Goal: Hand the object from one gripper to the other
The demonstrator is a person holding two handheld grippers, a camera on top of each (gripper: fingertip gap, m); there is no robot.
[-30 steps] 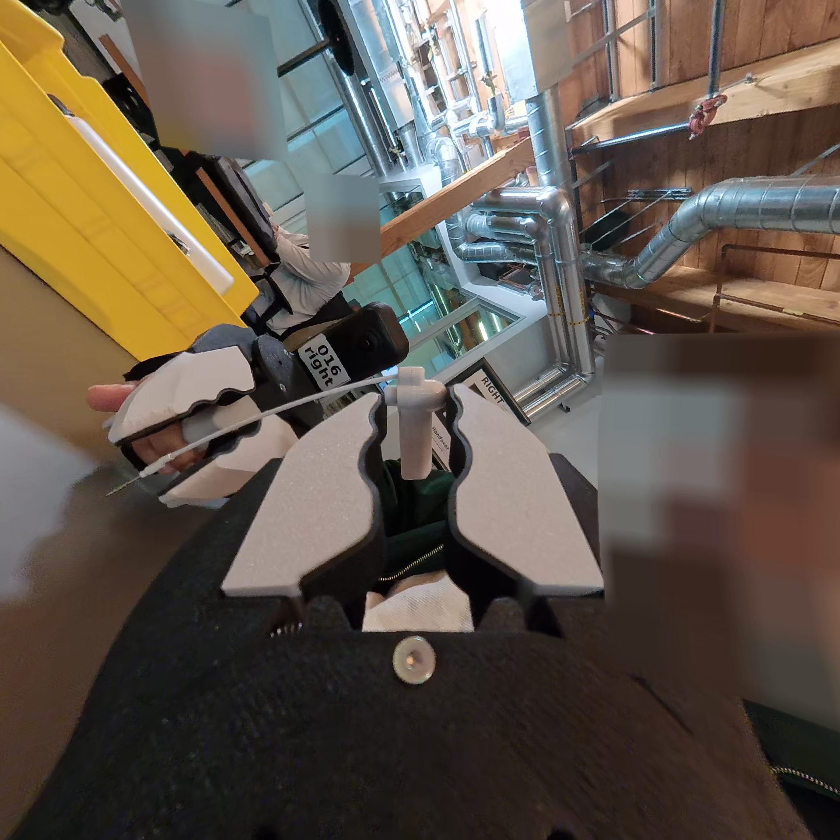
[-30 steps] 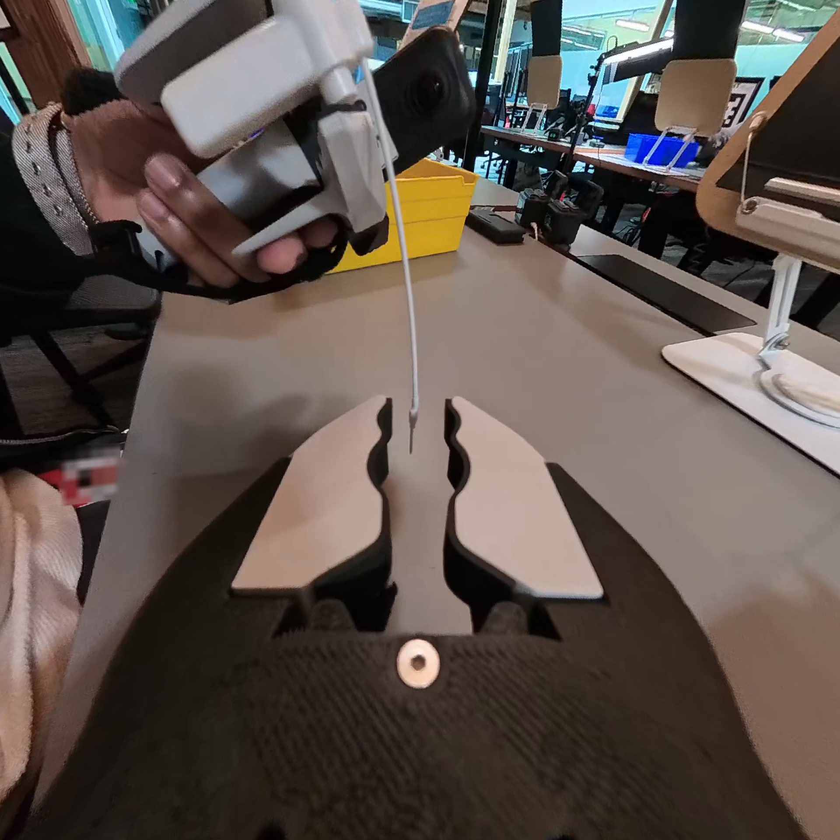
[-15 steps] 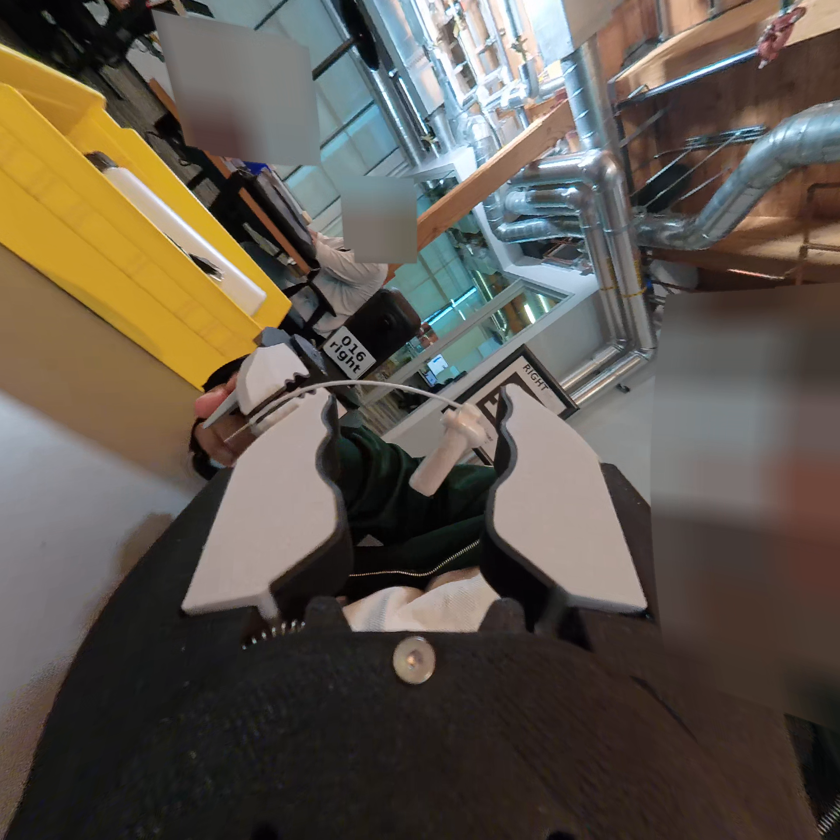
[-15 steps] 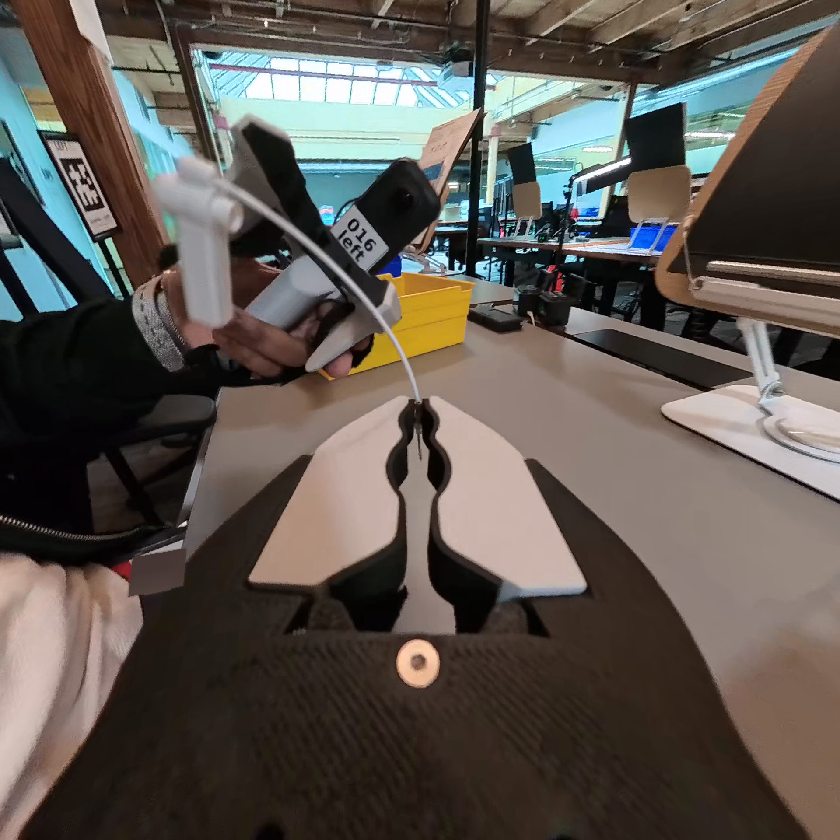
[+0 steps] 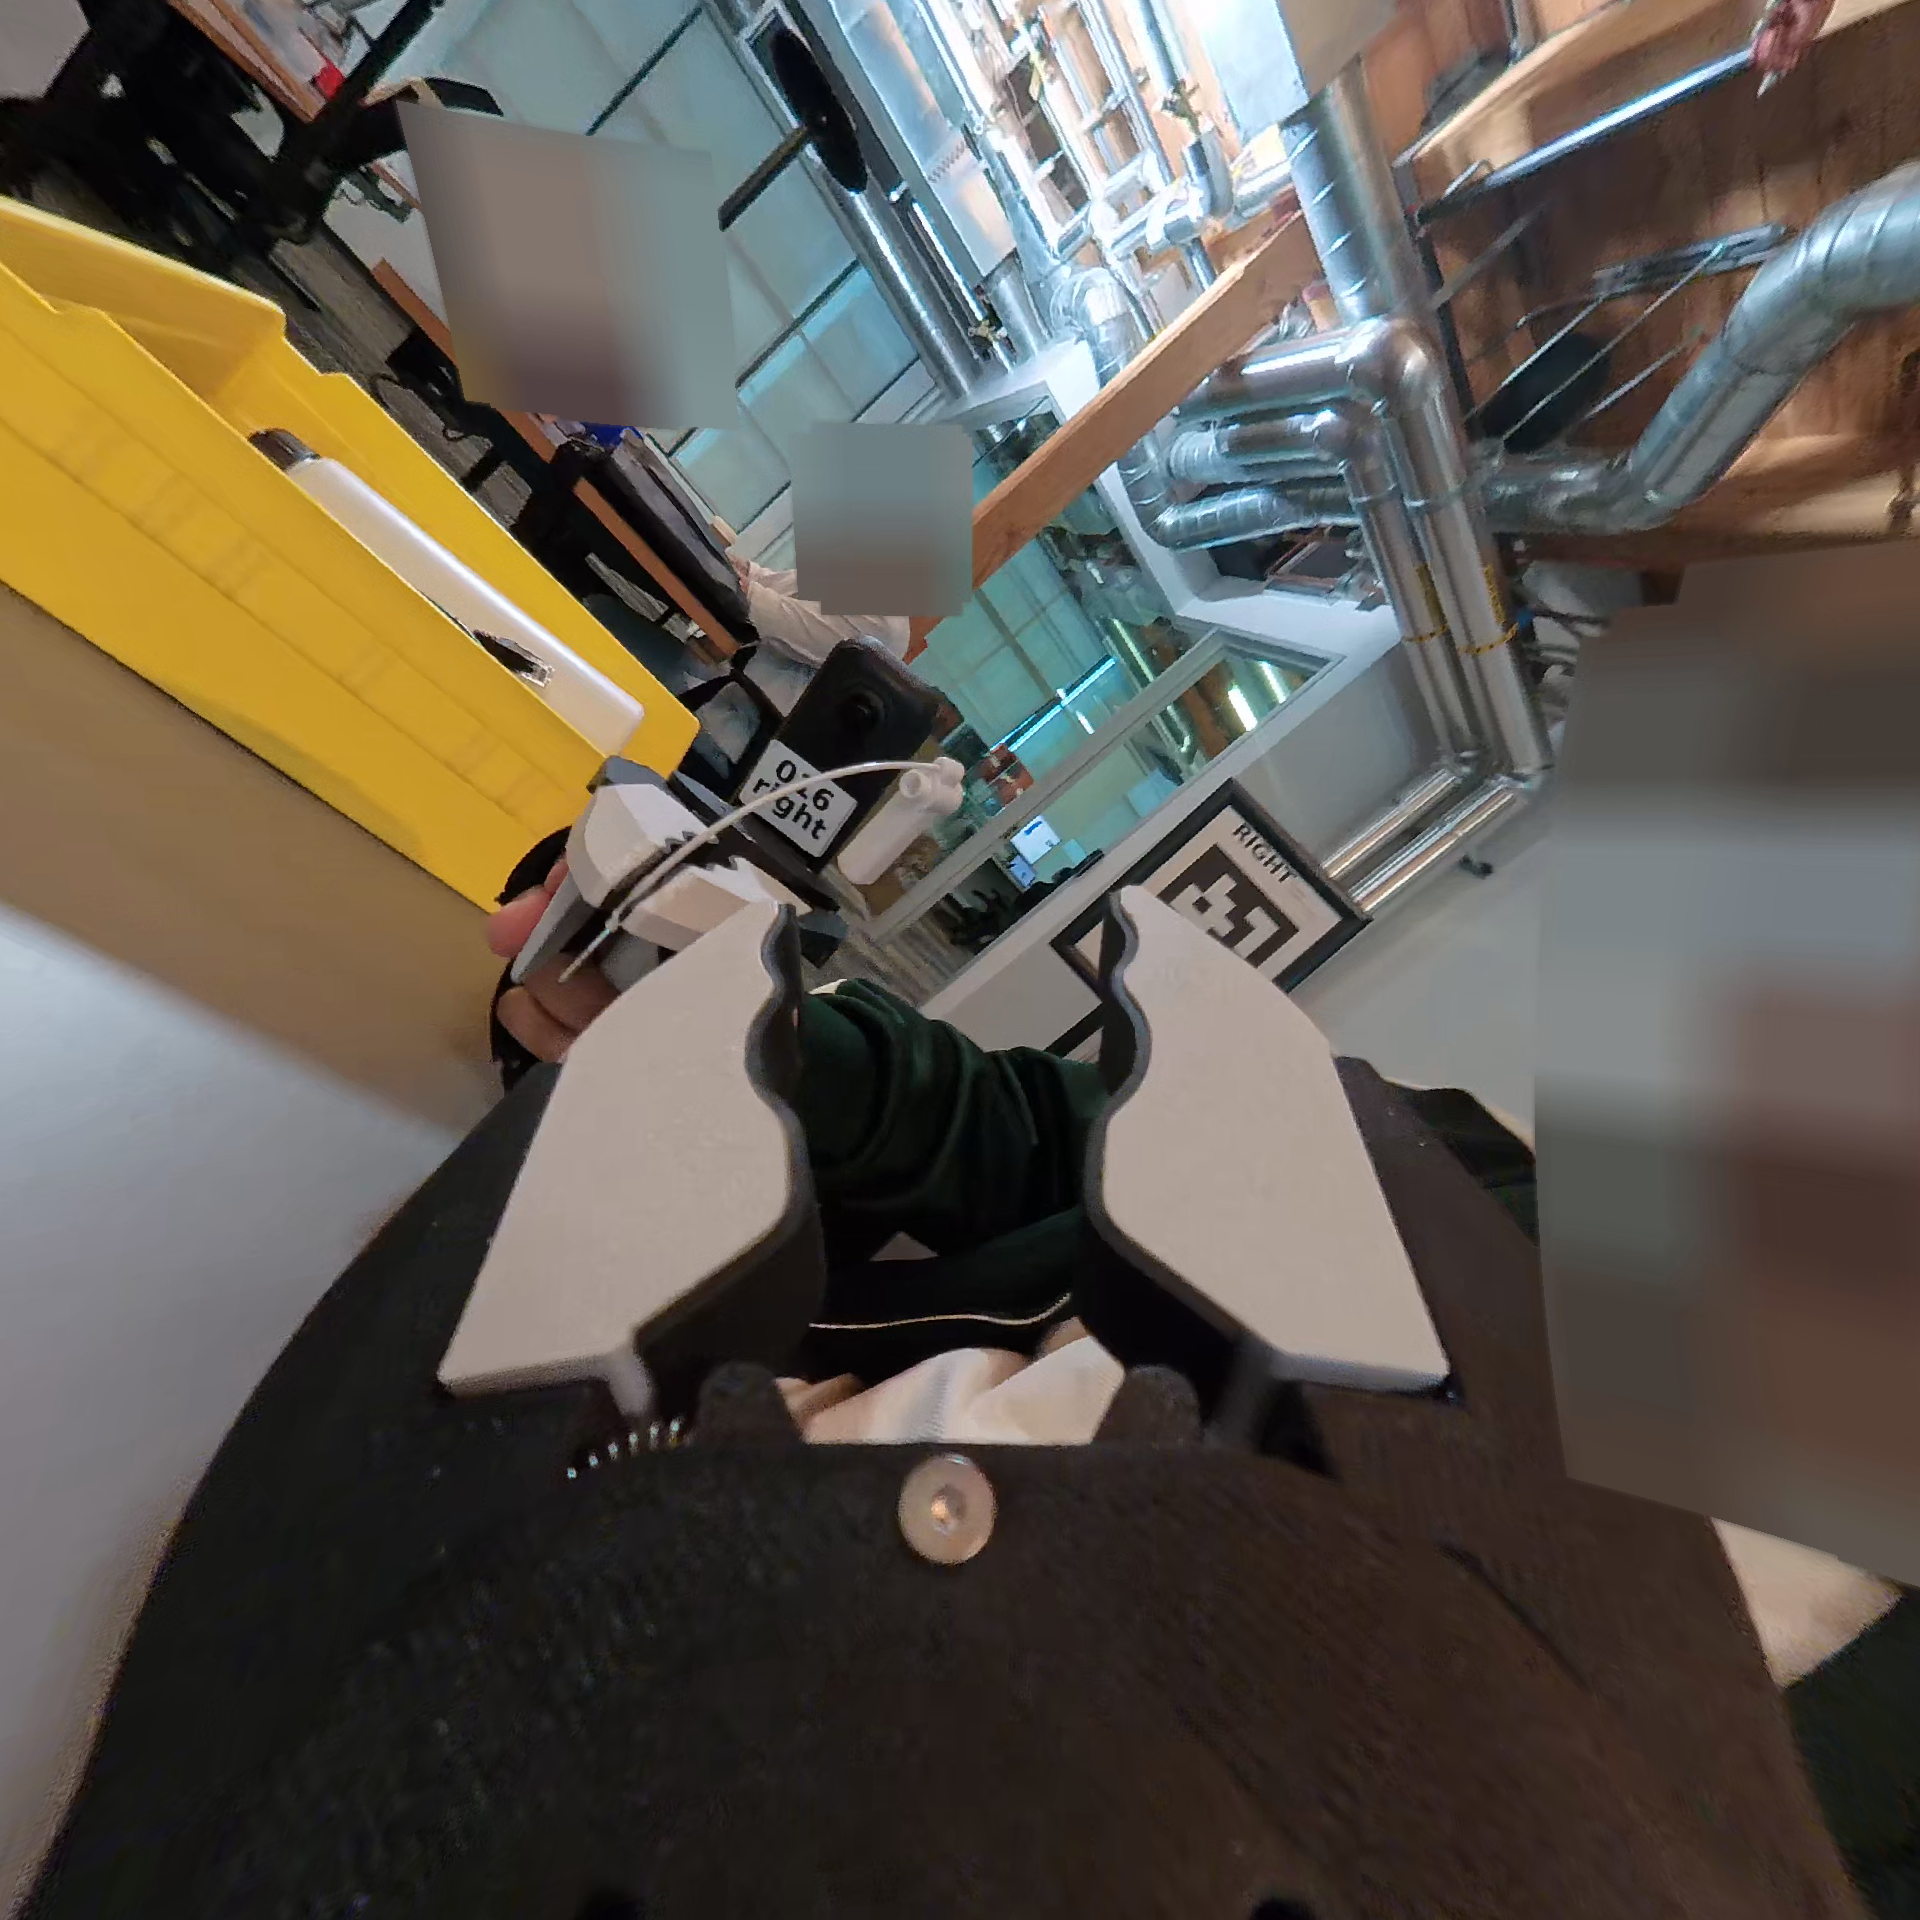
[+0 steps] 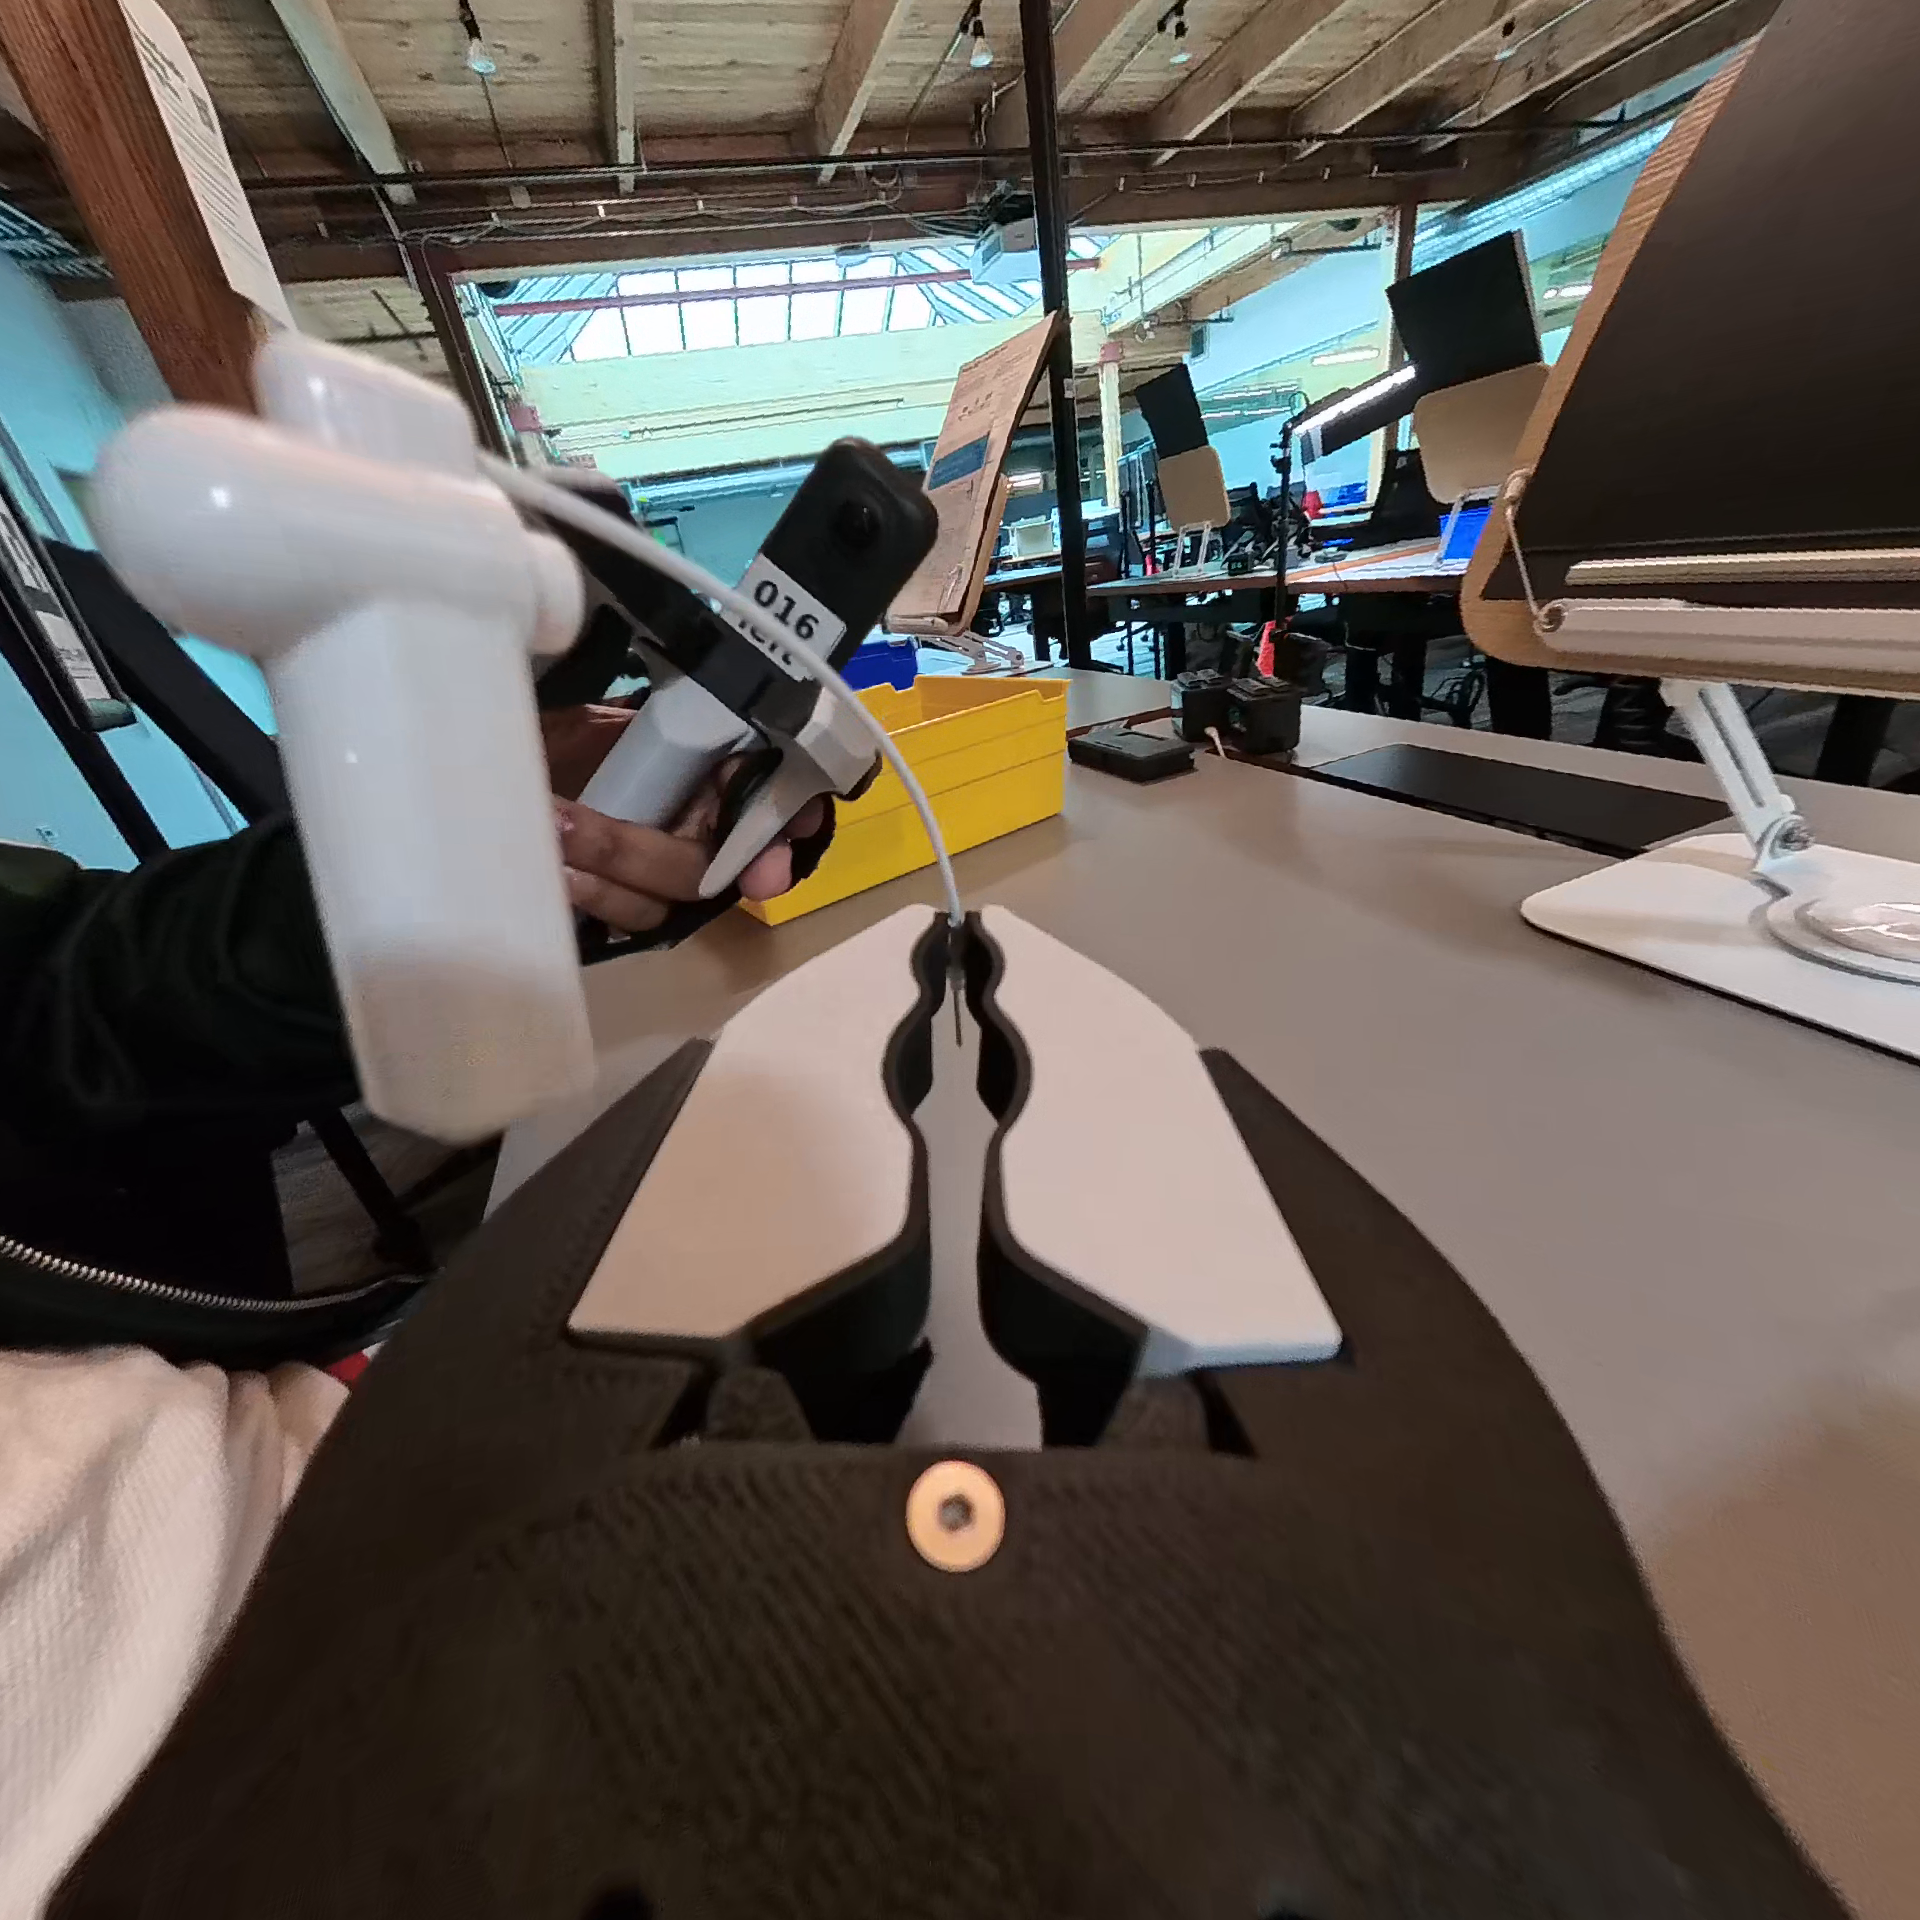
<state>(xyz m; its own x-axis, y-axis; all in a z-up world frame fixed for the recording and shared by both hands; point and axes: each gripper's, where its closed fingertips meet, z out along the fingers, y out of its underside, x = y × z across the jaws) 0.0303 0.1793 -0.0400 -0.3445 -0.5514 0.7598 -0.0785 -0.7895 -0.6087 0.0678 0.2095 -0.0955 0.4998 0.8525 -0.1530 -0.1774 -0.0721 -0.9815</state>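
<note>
The object is a white T-shaped plastic handle (image 6: 416, 779) with a thin white cord (image 6: 831, 686) that ends in a metal pin. My right gripper (image 6: 961, 925) is shut on the pin end of the cord, above the table. The handle hangs out on the cord, close to the right wrist camera at the left. In the left wrist view my left gripper (image 5: 951, 914) is open and empty. Beyond it are the right gripper (image 5: 644, 883), the cord (image 5: 727, 821) and the handle (image 5: 899, 821). The hand-held left gripper body (image 6: 727, 769) shows behind the cord.
A yellow bin (image 6: 956, 738) stands on the grey-brown table (image 6: 1351, 987) at the far left; it also shows in the left wrist view (image 5: 260, 582). A white stand base (image 6: 1714, 925) carrying a screen (image 6: 1766, 468) is at the right. A black mat (image 6: 1507, 790) lies behind.
My left gripper has opened, let go of the white handle and drawn back. My right gripper has shut on the cord's pin end and now carries the object alone.
</note>
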